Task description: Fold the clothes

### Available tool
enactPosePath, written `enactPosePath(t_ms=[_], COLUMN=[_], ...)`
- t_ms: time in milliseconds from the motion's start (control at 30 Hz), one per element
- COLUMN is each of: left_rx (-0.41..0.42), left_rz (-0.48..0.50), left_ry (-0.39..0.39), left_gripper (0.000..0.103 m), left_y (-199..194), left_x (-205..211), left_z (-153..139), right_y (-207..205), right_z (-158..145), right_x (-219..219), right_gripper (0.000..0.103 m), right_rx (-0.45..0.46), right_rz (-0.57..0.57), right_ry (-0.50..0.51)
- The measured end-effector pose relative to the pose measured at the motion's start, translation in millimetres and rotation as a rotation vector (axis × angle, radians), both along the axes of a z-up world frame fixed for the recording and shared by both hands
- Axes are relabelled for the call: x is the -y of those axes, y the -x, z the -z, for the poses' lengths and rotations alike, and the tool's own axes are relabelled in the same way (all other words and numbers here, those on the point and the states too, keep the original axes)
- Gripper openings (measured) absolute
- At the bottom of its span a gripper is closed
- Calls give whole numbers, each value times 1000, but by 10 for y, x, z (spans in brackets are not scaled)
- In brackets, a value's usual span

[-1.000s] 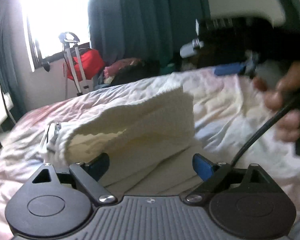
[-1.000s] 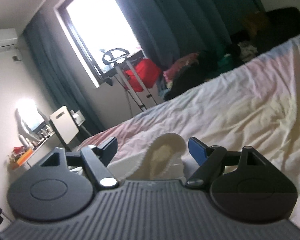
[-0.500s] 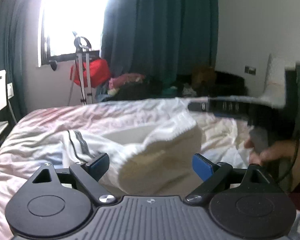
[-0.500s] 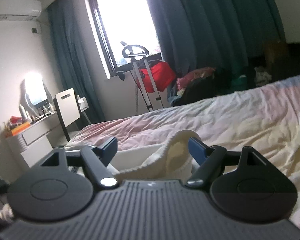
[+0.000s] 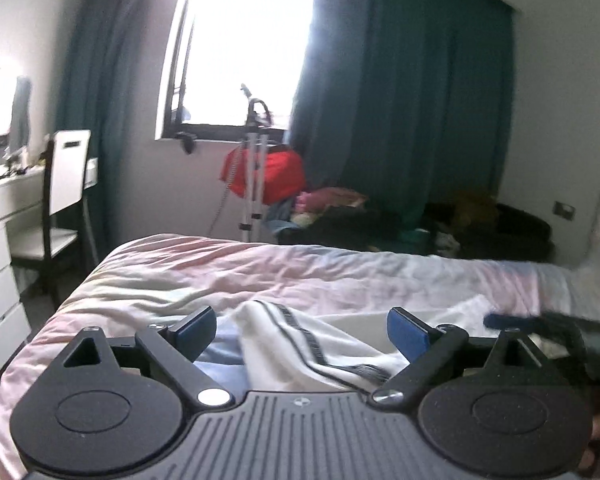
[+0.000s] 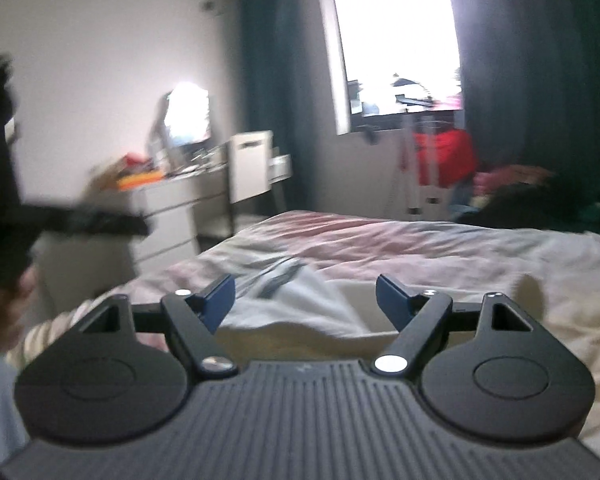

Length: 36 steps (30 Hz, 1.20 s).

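A white garment with dark stripe trim point(image 5: 300, 344) lies crumpled on the bed, just beyond my left gripper point(image 5: 302, 330), which is open and empty above it. In the right wrist view the same garment point(image 6: 300, 304) lies in front of my right gripper point(image 6: 305, 294), also open and empty. The right gripper shows blurred at the right edge of the left wrist view point(image 5: 548, 324). The left gripper and the hand that holds it show blurred at the left of the right wrist view point(image 6: 16, 220).
The bed point(image 5: 260, 276) has a rumpled pink and white sheet. Beyond it stand a white dresser point(image 6: 172, 208), a chair point(image 5: 64, 184), a red bag on a stand point(image 5: 268, 176), a clothes pile point(image 5: 340, 212), teal curtains and a bright window.
Both grippers have pulled back and swung left. The knit white fabric that filled the left wrist view has dropped low; the striped edge now lies between the left fingers.
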<state>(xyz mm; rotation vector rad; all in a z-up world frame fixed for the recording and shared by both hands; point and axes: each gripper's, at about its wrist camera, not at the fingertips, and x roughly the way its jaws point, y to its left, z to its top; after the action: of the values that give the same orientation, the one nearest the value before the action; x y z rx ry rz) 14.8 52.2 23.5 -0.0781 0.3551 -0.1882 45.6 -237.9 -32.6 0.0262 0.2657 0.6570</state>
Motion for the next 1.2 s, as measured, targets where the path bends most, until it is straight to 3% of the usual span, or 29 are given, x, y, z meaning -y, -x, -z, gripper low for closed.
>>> enactPosePath(t_ms=[167, 433, 533, 700, 767, 867, 967, 1000, 1200], left_rx=[-13, -8, -16, -30, -33, -34, -31, -30, -59], left_rz=[-34, -26, -29, -40, -44, -48, -62, -67, -82], left_ry=[-12, -60, -67, -74, -78, -79, -75, -66, -51], left_gripper=[94, 94, 95, 95, 95, 95, 95, 96, 97], left_y=[-33, -10, -17, -31, -31, -34, -40, -45, -158], left_x=[-68, 42, 63, 82, 88, 89, 92, 88, 93], left_z=[-8, 54, 80, 111, 121, 130, 162, 174, 282], right_y=[169, 400, 377, 404, 376, 298, 172, 107, -523], right_z=[8, 249, 346, 490, 464, 342, 166, 98, -198], right_x=[-322, -713, -763, -848, -824, -759, -663, -620, -248], right_gripper=[78, 78, 78, 81, 80, 69, 34, 28, 24], right_rx=[26, 185, 254, 314, 294, 263, 231, 221, 147], right_rz=[-151, -98, -32, -50, -52, -39, 2, 30, 213], right_ry=[101, 420, 515, 640, 621, 550, 454, 417, 237])
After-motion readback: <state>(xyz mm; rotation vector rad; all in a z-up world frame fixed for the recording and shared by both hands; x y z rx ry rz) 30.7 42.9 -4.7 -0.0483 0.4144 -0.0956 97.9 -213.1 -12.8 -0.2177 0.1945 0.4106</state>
